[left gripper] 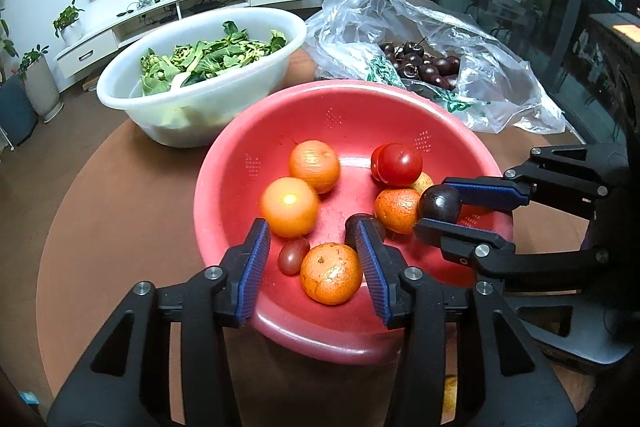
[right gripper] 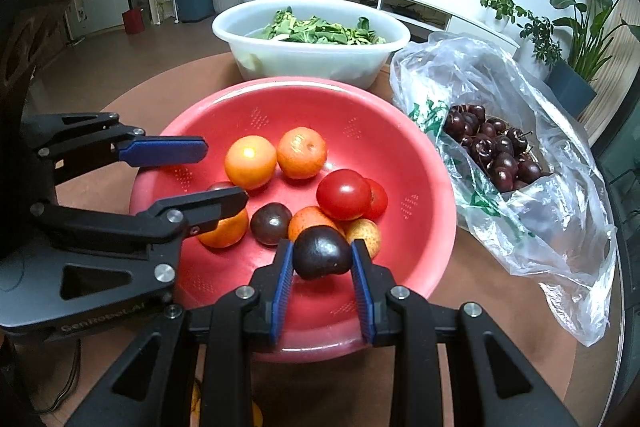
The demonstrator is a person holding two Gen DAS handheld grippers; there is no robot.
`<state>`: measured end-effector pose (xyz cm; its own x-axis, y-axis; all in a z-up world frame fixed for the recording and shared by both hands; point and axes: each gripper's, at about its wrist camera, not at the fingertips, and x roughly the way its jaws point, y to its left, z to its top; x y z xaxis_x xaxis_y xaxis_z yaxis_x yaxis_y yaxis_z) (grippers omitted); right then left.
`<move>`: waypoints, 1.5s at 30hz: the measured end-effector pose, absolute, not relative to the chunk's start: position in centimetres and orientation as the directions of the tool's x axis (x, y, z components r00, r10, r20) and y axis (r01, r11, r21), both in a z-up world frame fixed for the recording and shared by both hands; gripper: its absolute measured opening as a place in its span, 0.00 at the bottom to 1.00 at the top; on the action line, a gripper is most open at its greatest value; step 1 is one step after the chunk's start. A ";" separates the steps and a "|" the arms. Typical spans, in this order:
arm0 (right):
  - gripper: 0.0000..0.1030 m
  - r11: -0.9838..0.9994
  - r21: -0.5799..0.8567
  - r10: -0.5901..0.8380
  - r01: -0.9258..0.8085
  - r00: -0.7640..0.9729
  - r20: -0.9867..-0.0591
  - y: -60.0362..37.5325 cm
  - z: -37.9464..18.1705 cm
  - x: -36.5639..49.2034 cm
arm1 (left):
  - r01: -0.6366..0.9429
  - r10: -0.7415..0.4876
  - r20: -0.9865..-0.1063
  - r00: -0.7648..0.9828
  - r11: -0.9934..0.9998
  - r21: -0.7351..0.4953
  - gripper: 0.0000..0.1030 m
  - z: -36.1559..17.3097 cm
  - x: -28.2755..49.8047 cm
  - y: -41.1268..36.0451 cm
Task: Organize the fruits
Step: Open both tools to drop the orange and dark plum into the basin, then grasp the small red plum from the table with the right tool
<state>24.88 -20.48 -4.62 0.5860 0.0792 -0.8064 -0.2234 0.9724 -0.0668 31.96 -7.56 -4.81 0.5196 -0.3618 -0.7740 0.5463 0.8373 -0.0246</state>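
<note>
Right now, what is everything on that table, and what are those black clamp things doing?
Red basin: one, middle of the table.
Oranges: four, orange, in the red basin.
Tomatoes: two, red, in the basin.
Dark plum: one, deep purple, pinched over the basin.
White tub: one, holding green leaves, behind the basin.
Plastic bag: one, clear, holding dark cherries, beside the basin.
Left gripper: black with blue pads, open around an orange.
Right gripper: same make, shut on the dark plum.
</note>
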 end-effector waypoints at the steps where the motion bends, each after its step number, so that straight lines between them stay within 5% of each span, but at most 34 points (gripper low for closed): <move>1: 0.31 0.972 -0.070 0.077 -0.223 0.587 -0.806 -20.4 -4.6 24.9 | 0.545 -0.364 -0.772 0.521 0.838 -0.027 0.44 -4.7 31.9 -7.4; 6: 0.32 0.974 -0.071 0.072 -0.217 0.587 -0.806 -20.4 -4.4 24.7 | 0.532 -0.388 -0.747 0.540 0.845 -0.054 0.63 -3.5 30.9 -6.4; 10: 0.49 0.974 -0.064 0.081 -0.216 0.601 -0.795 -20.4 -3.9 23.9 | 0.524 -0.409 -0.719 0.562 0.849 -0.074 0.76 -2.4 29.3 -5.5; 15: 0.57 0.978 -0.050 0.091 -0.204 0.627 -0.773 -20.8 -2.9 22.1 | 0.500 -0.419 -0.689 0.592 0.861 -0.095 0.93 -1.3 26.4 -3.7; 22: 0.66 0.987 0.076 0.153 -0.144 0.655 -0.740 -23.1 -1.6 17.4 | 0.485 -0.416 -0.699 0.582 0.868 -0.112 0.95 -2.0 21.1 -1.5; 31: 0.67 0.971 0.231 0.212 -0.054 0.635 -0.743 -26.0 -5.0 9.8 | 0.494 -0.413 -0.736 0.537 0.861 -0.123 0.96 -5.3 13.9 -0.9; 45: 0.47 0.981 0.153 0.192 -0.117 0.564 -0.803 -24.1 -7.0 11.3 | 0.528 -0.410 -0.762 0.502 0.842 -0.105 0.96 -6.9 10.3 -2.7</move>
